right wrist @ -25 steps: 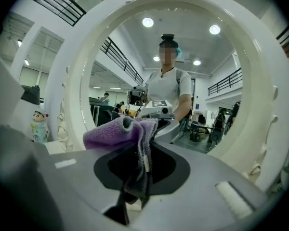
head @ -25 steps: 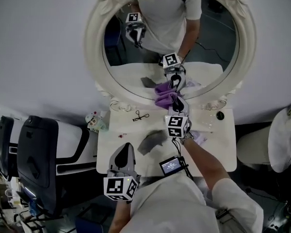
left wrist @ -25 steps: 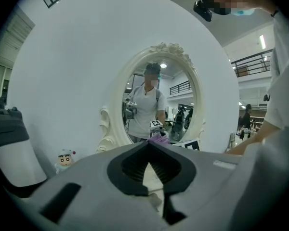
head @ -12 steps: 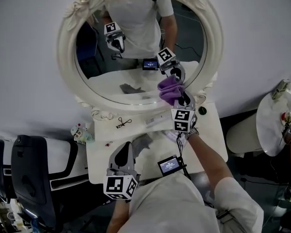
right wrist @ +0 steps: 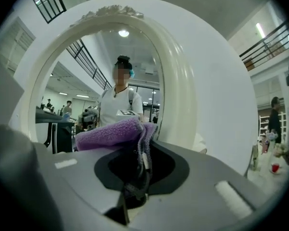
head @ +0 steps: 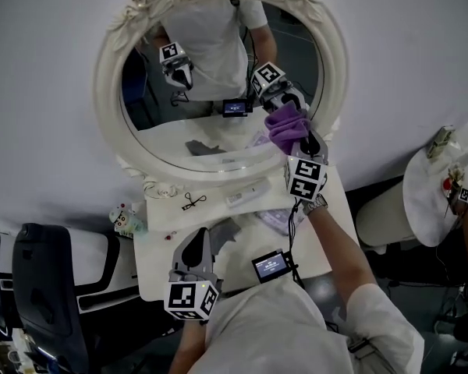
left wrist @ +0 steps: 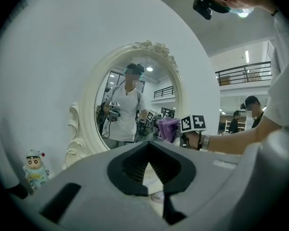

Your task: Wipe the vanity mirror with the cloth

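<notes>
The oval vanity mirror [head: 210, 92] in a white carved frame stands against the wall behind the white vanity top [head: 164, 267]. My right gripper [head: 296, 136] is shut on a purple cloth [head: 285, 123] and holds it against the glass at the mirror's lower right, beside the frame. From the right gripper view the cloth [right wrist: 111, 133] bunches over the jaws in front of the mirror [right wrist: 86, 95]. My left gripper [head: 196, 240] hangs low over the vanity's front, jaws together and holding nothing. Its own view takes in the mirror [left wrist: 130, 114] and the cloth [left wrist: 167, 128] ahead.
On the vanity lie a small metal tool [head: 189, 201], a white tube [head: 246, 197], a grey rag [head: 228, 232] and a small screen [head: 271, 265]. A figurine [head: 125, 220] stands at its left edge. A dark chair [head: 39, 287] is left, a round white table [head: 444, 185] right.
The right gripper carried the purple cloth from the mirror's bottom middle up along the glass to its lower right side. The left gripper stayed where it was.
</notes>
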The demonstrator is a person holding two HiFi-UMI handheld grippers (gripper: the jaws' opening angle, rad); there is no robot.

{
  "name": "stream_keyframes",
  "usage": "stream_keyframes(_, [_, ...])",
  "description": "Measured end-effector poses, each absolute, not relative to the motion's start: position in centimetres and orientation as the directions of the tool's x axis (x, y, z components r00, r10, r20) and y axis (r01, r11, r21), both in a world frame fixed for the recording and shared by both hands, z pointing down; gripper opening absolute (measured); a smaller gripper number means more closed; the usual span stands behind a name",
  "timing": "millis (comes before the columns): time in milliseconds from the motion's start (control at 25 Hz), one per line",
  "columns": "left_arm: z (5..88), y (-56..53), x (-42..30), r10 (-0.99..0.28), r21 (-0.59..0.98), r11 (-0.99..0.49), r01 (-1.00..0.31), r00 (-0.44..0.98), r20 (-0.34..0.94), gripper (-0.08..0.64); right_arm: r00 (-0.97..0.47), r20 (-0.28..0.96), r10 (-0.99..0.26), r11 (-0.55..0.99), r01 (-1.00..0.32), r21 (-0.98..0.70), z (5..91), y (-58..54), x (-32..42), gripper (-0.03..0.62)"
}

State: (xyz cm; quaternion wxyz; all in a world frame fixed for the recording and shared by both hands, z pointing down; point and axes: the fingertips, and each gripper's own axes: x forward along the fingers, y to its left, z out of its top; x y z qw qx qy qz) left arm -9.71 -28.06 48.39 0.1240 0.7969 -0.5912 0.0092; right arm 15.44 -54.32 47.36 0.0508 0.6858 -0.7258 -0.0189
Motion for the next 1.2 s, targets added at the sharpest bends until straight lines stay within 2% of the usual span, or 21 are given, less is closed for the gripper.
stream_keyframes(320, [47.8, -27.1, -11.5, -0.941, 0.19, -0.286, -0.939, 0.312, 0.127, 0.0, 0.009, -0.184, -0.983, -0.005, -1.0, -0.027, 37.0, -52.7, 17.7, 0.052])
stream_keyframes(600, [47.1, -26.5, -13.5, -0.936, 0.204, -0.316, -0.927, 0.339, 0.091, 0.0, 0.001, -0.278, -0.961, 0.023, -0.996, -0.082, 32.3, -47.0, 16.7, 0.052])
stream_keyframes(760, [46.9, -25.8, -14.2, -0.928, 0.213, -0.343, -0.915, 0.365, 0.071, 0.0, -0.083, -0.284, -0.955, 0.114, -0.989, -0.094, 32.1, -42.4, 14.4, 0.053])
stream_keyframes(1000, [47.6, -23.9, -14.4, -0.901, 0.229, -0.406, -0.885, 0.429, 0.059, 0.0, -0.293, -0.216, -0.931, 0.319, -0.943, -0.096, 35.9, -34.5, 9.5, 0.054])
stream_keyframes(1200, [48.3, -22.1, -14.3, -0.869, 0.228, -0.47, -0.853, 0.493, 0.051, 0.0, -0.351, -0.157, -0.923, 0.375, -0.911, -0.171, 39.3, -27.8, 7.5, 0.054])
